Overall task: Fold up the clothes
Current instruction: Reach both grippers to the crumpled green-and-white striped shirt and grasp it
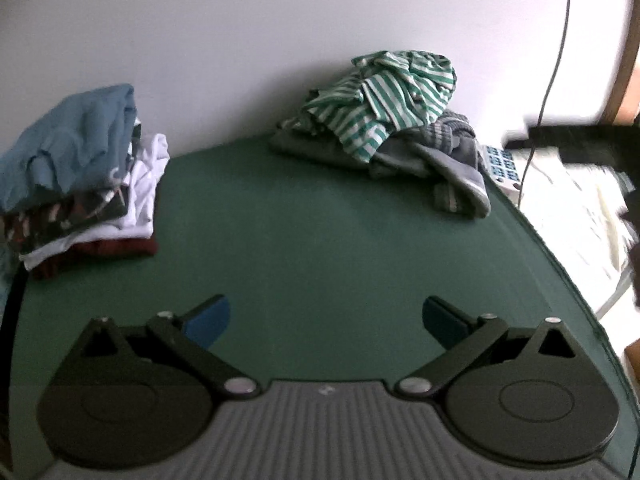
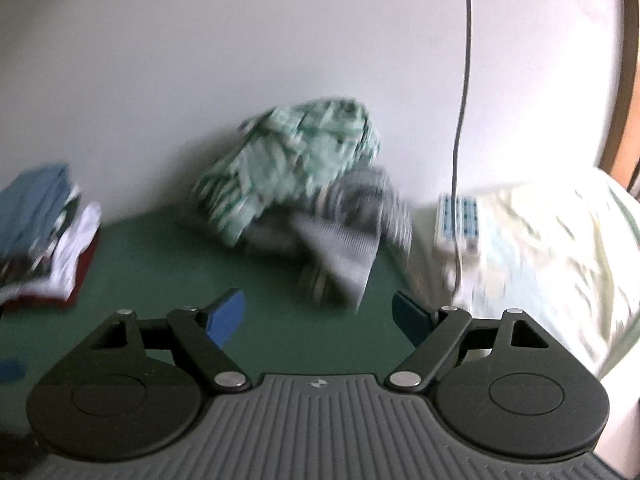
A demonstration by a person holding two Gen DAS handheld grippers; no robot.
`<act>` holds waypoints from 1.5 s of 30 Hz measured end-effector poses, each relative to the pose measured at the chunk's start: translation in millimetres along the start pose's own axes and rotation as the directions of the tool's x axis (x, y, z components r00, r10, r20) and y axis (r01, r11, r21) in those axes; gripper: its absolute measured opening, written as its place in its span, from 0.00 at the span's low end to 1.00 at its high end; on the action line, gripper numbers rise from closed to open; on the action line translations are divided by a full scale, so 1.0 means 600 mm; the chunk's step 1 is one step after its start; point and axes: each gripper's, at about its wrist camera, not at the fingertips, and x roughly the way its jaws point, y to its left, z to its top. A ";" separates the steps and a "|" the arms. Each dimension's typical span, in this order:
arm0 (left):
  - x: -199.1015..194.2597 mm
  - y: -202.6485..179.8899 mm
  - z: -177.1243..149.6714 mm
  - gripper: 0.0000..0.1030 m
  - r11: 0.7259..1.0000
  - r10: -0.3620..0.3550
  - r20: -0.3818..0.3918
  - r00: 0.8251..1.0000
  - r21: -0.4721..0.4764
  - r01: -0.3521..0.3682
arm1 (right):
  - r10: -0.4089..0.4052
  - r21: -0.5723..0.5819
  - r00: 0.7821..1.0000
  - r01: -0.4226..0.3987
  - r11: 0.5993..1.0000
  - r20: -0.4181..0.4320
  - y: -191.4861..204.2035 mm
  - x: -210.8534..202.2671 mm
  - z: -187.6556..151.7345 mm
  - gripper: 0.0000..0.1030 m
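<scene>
Two grippers, left gripper point(image 1: 326, 322) and right gripper point(image 2: 318, 316), gape empty over the green table point(image 1: 300, 248); crumpled green-and-white striped shirt point(image 1: 384, 100) tops the back-right heap: light, limp, so I'd pinch collar or hem.

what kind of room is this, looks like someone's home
Probably a bedroom or laundry corner at home: a green table against a plain wall carries a stack of folded clothes and an unfolded pile, with rumpled pale bedding beside it.
</scene>
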 end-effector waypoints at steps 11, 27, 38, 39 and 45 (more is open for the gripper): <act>-0.044 0.065 -0.140 0.99 0.964 0.181 -0.138 0.974 -0.170 -0.204 | 0.024 0.033 0.995 -0.027 0.999 0.095 0.040 0.263 0.138 0.66; 0.030 0.037 0.037 0.88 0.966 0.219 0.090 0.972 0.121 -0.228 | 0.165 0.046 0.976 -0.173 0.984 0.141 0.030 0.246 0.122 0.06; 0.245 -0.062 0.282 0.45 0.999 0.036 0.038 0.999 0.037 -0.038 | 0.238 -0.021 0.968 -0.237 0.971 0.077 -0.051 0.129 0.096 0.06; 0.252 -0.064 0.286 0.45 1.000 -0.023 0.024 0.999 0.016 0.022 | 0.253 -0.025 0.965 -0.252 0.967 0.073 -0.057 0.119 0.093 0.06; 0.269 -0.096 0.292 0.82 0.953 -0.298 0.001 0.954 -0.048 0.298 | 0.305 -0.187 0.951 -0.290 0.939 0.056 -0.050 0.078 0.053 0.06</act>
